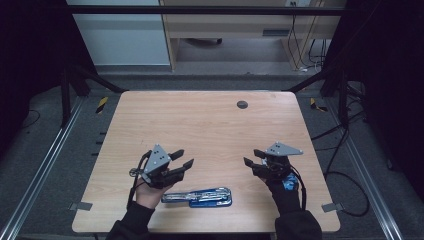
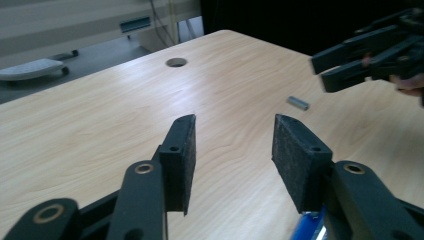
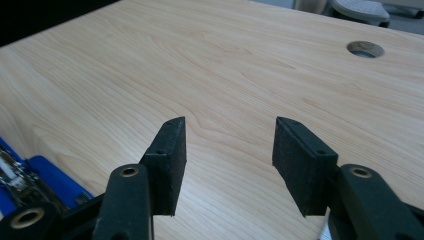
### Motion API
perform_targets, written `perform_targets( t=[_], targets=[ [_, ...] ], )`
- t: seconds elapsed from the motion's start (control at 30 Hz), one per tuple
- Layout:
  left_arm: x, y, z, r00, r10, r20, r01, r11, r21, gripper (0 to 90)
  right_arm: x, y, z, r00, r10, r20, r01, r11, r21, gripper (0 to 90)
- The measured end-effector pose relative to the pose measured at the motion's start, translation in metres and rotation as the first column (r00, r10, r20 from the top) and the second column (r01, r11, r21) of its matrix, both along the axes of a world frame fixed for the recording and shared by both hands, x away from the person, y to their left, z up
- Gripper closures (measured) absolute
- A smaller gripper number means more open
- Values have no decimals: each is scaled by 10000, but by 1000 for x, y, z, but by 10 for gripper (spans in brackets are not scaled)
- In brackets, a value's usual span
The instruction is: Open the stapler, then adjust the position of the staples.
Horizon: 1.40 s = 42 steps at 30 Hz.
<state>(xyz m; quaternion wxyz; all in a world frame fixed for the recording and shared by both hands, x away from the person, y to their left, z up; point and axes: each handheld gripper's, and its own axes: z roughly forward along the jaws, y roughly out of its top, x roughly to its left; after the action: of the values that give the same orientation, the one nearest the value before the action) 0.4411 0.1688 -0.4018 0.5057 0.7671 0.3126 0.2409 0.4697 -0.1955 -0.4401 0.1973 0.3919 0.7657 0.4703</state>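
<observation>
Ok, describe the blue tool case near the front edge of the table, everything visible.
The blue tool case lies flat on the wooden table, close to its near edge, long side running left to right. It looks like plastic, with shiny metal tools lined up in it; which tools, the frames are too small to tell. It sits just beside the left gripper; nothing visibly grips it.

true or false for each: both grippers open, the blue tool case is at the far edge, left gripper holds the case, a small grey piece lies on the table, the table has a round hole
1. Both the left gripper and the right gripper stand open. True.
2. The blue tool case lies at the far edge. False: it lies near the person's edge, between the hands.
3. The left gripper holds the case. False: nothing is between its jaws.
4. A small grey piece lies on the table. True.
5. The table has a round hole. True.
</observation>
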Motion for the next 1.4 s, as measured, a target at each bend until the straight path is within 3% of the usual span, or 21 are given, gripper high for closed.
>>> perform_targets(
  t=[0.2,0.4,0.5,0.6,0.8,1.07,1.4],
  targets=[
    [5,27,-4,9987,497,-106,-492,9979,429,474,0,-11,1,9991,-409,-54,406,9975,-583,492],
    [4,53,-12,9954,887,-351,-866,9946,565,459,0,-26,0,9963,-826,-257,790,9898,-1183,498],
    [3,74,-22,9888,1327,-680,-1267,9883,854,446,3,-32,-2,9936,-1048,-413,983,9855,-1381,510],
    [1,84,-27,9861,1484,-749,-1414,9857,917,443,4,-36,-4,9923,-1131,-498,1048,9837,-1462,522],
    [-5,112,-44,9723,2024,-1169,-1942,9779,775,430,13,-41,-8,9863,-1402,-872,1256,9799,-1551,523],
    [-15,123,-52,9703,2196,-1015,-2119,9739,813,413,21,-37,-13,9791,-1649,-1188,1449,9762,-1614,519],
    [-16,130,-60,9602,2537,-1165,-2433,9652,962,399,34,-33,-19,9687,-2139,-1259,1869,9625,-1968,559]
  ],
)
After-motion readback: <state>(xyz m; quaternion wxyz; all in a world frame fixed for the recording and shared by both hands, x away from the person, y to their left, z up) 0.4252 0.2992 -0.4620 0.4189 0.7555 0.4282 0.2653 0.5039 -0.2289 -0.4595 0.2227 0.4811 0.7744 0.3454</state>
